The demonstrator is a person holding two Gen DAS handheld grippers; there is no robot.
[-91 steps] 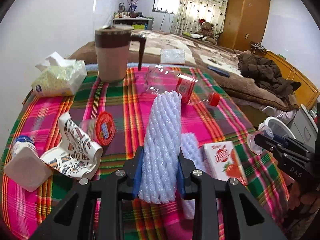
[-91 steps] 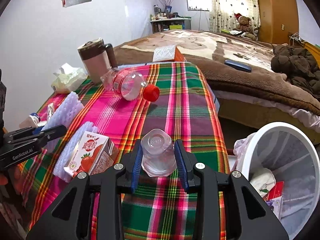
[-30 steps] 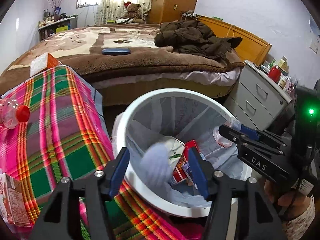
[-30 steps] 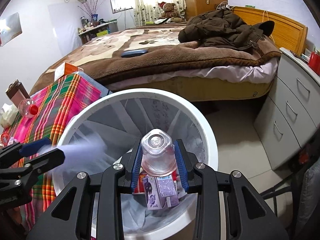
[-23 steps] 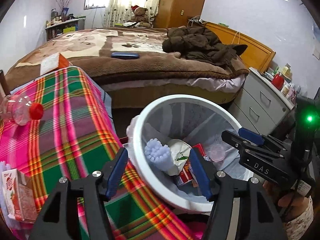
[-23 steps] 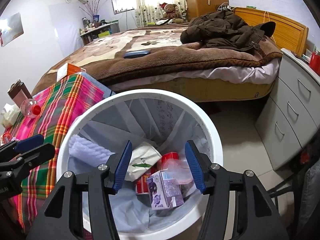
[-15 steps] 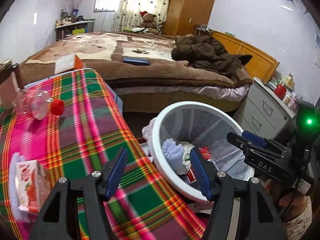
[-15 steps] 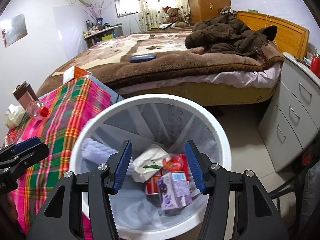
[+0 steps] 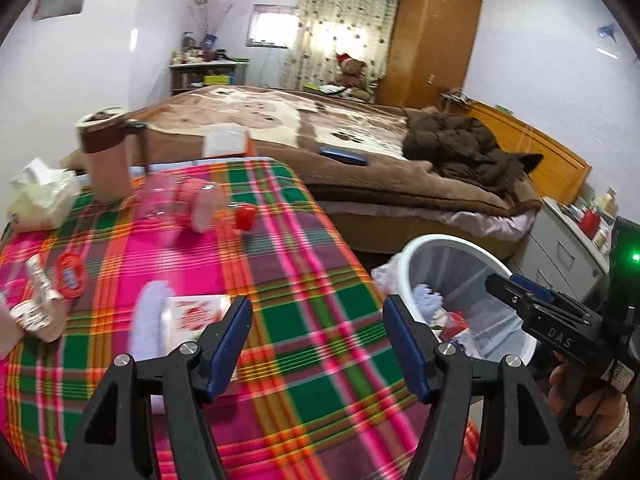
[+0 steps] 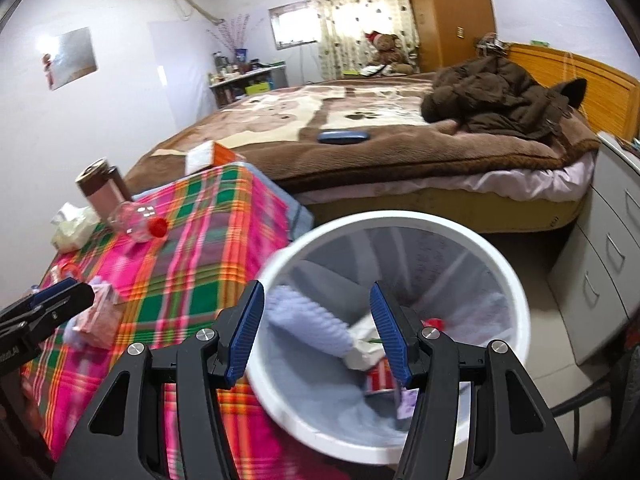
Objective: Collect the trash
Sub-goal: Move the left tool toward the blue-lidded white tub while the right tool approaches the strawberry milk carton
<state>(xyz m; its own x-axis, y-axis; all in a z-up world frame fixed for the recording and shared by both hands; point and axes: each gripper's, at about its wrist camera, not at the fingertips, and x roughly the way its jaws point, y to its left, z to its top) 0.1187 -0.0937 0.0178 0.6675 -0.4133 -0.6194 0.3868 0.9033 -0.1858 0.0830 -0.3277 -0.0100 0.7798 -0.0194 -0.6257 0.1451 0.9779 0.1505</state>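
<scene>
Left gripper (image 9: pixel 316 334): fingers wide apart, having just been opening, nothing between them; it sits low centre of the left view over the plaid desk (image 9: pixel 304 312). Right gripper (image 10: pixel 316 330): fingers well apart, likewise just opened, empty, placed above the bin (image 10: pixel 516 280) at lower centre of the right view.

Bin contents: foam sleeve (image 10: pixel 308 320) against the left wall, with a crumpled wrapper (image 10: pixel 364 346) and small cartons, blurred, lower right of it.

Trash on the desk, left view: bottle (image 9: pixel 192 206) with red cap lying on its side at centre left; juice box (image 9: pixel 192 314) just left of the left fingers, on a second foam piece (image 9: pixel 146 320); red lid (image 9: pixel 72 276) and crumpled paper cup (image 9: pixel 36 300) at the left edge. A mug (image 9: pixel 108 156) and tissue pack (image 9: pixel 40 196) stand at upper left.
</scene>
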